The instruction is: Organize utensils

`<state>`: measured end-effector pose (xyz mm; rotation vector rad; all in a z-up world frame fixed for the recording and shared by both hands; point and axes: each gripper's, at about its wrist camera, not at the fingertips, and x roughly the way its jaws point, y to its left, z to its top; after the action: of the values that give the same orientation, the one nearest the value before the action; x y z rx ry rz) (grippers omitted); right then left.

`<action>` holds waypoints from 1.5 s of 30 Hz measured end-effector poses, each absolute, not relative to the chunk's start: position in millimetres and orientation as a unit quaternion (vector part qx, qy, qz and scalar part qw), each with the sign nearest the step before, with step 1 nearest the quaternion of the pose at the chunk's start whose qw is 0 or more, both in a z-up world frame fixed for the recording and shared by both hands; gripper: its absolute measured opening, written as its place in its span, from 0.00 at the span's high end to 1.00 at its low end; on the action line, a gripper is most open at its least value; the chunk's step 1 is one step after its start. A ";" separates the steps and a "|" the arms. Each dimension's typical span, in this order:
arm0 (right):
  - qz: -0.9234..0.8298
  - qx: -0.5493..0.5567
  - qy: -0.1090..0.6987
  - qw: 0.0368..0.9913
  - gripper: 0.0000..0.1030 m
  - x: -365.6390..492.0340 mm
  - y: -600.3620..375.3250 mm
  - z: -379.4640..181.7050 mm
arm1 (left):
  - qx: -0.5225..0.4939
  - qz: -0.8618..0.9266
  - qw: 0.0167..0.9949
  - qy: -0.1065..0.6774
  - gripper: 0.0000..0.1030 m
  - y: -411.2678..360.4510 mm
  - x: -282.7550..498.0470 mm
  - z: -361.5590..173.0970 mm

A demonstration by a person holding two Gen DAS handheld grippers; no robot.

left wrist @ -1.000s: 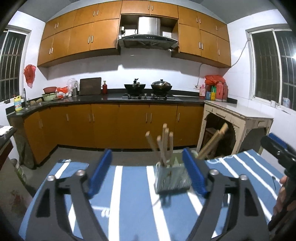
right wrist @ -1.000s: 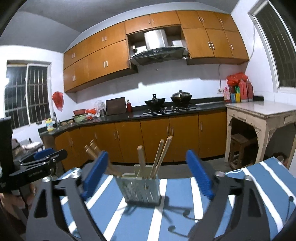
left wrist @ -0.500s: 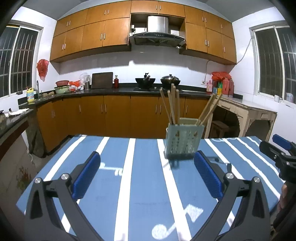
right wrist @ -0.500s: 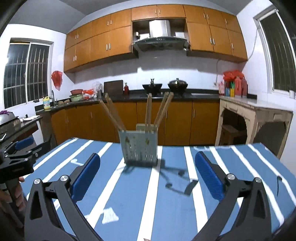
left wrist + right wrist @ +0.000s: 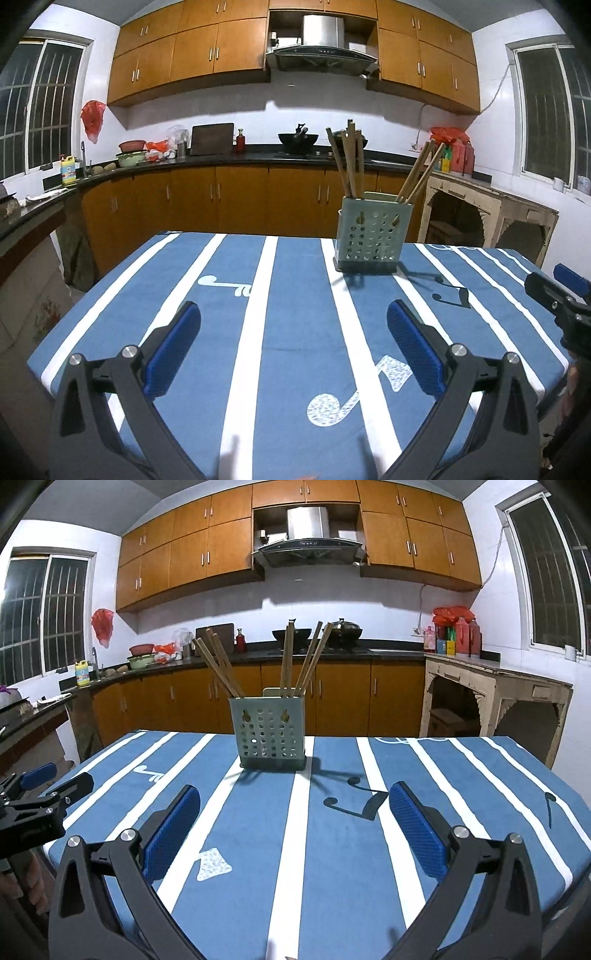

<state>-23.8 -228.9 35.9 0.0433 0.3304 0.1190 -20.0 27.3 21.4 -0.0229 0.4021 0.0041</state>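
A pale green perforated utensil holder (image 5: pixel 372 236) stands upright at the far side of the table, also in the right wrist view (image 5: pixel 271 732). Several wooden chopsticks (image 5: pixel 349 162) (image 5: pixel 221 668) stand in it, leaning in groups. My left gripper (image 5: pixel 293 350) is open and empty, over the near part of the table, well short of the holder. My right gripper (image 5: pixel 293 827) is open and empty, also near the front edge. Each gripper shows at the edge of the other's view: the right one (image 5: pixel 554 295) and the left one (image 5: pixel 44 794).
The table carries a blue cloth with white stripes and music notes (image 5: pixel 258 295). Behind it run kitchen counters with orange cabinets (image 5: pixel 221 195), a stove with pots (image 5: pixel 314 633), and a worn stone side table (image 5: pixel 498 686) at the right.
Both grippers have pulled back from the holder toward the near table edge and risen; the holder now looks smaller and farther. The holder and chopsticks stay in place.
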 end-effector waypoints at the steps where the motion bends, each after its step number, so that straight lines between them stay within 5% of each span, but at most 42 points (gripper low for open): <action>1: 0.059 0.022 0.167 0.984 0.02 -23.8 -229.0 33.9 | -0.010 0.003 0.980 0.200 0.04 26.8 -20.7 20.5; 45: 0.053 0.036 0.172 0.983 0.02 -27.5 -233.0 25.2 | -0.005 -0.009 0.980 0.198 0.04 17.9 -26.2 12.8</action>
<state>-27.5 -233.0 25.2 0.0718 0.3467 0.1065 -26.2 17.9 12.8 -0.0108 0.3993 -0.0190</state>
